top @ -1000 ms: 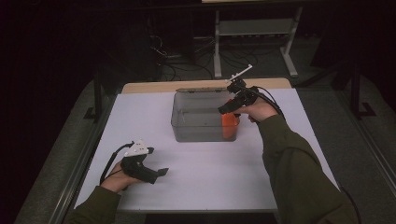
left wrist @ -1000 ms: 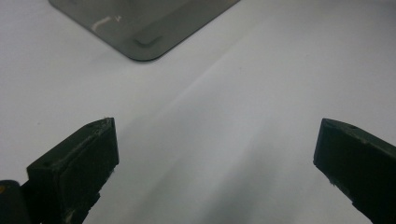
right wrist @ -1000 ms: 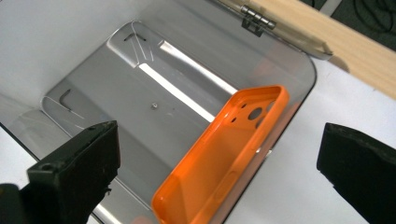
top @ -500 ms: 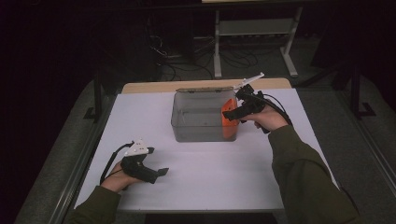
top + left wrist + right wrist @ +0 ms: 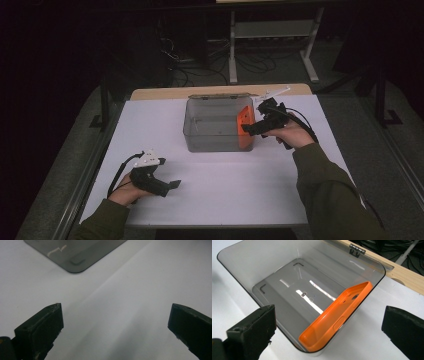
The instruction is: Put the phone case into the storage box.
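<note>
White table (image 5: 215, 200), orange phone case (image 5: 337, 317) tilted.

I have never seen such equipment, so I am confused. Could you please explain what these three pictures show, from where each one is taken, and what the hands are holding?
No robot here: a person at a white table holds a hand tool in each hand, each ending in two black fingers. The high view looks down from above the person. It shows the left gripper resting low on the table and the right gripper beside a clear plastic box. The other two pictures come from cameras riding on the tools. In the left gripper view the fingers stand wide apart over bare table. In the right gripper view the fingers are also apart, holding nothing. An orange phone case leans inside the box against its wall.
</note>
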Available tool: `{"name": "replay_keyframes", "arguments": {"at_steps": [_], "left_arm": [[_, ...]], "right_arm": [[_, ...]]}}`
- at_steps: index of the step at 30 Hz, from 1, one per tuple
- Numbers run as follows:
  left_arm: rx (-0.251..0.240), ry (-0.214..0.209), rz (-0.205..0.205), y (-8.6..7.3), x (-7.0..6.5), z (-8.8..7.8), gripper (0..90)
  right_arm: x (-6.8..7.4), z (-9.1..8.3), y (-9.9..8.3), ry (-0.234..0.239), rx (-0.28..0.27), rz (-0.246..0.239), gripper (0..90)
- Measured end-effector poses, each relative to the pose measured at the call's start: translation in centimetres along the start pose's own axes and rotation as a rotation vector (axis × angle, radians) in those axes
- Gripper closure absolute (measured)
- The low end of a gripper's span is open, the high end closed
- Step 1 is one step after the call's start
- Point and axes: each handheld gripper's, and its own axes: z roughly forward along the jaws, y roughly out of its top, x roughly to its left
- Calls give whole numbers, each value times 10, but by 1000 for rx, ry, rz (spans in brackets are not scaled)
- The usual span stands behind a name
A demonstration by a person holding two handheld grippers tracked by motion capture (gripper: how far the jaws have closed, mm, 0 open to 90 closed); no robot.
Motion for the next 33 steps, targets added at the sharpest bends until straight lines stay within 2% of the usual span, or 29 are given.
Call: {"name": "replay_keyframes", "arguments": {"at_steps": [15, 27, 33], "left_arm": [[2, 1, 0, 0, 0, 0, 0], [10, 1, 5, 1, -1, 3, 0], [11, -1, 9, 2, -2, 3, 0]], "right_arm": [[6, -7, -24, 19, -45, -16, 0], [12, -10, -42, -4, -51, -48, 0], [11, -13, -54, -9, -62, -38, 0]]}}
